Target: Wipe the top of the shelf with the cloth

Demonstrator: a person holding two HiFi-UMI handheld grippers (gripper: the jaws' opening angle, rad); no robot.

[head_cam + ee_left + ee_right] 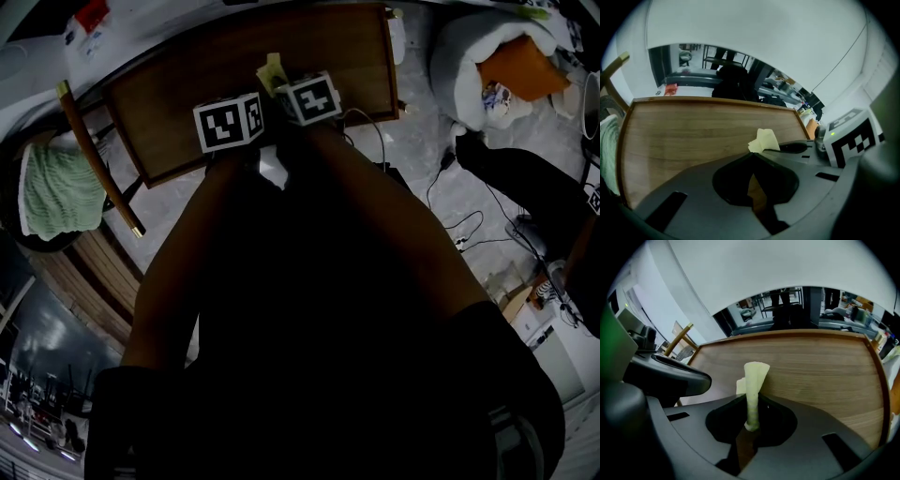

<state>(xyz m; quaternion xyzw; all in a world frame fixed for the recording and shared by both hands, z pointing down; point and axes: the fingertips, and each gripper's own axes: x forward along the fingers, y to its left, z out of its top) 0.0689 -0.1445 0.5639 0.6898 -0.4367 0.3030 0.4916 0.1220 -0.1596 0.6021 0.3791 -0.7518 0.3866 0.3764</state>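
R gripper (753, 426): jaws pinching the cloth (754, 385), which stands up from the pinch as a thin pale-yellow strip.
L gripper (753, 154): jaws pressed together, nothing betw. them. It sits just beside the R gripper on its left, tips abt level.
Cloth vs. top: the cloth is up in the jaws over the shelf top (820, 366), near the middle of its width. Can't tell if any of it touches the wood.
Key relation: bare wood lies ahead of the cloth and to both sides. The top's long axis runs L–R, so I'd judge sideways strokes, R gripper doing the work, once the cloth is lowered onto the wood.
Far: darker rim along the back + side edges, room clutter beyond.
Side: green towel (56, 192) hangs well left of the top, not involved.
Hidden: head view is mostly blocked by dark arms, so only the marker cubes show there, not the jaw tips. Whatever cloth hangs below the R jaws is unseen.
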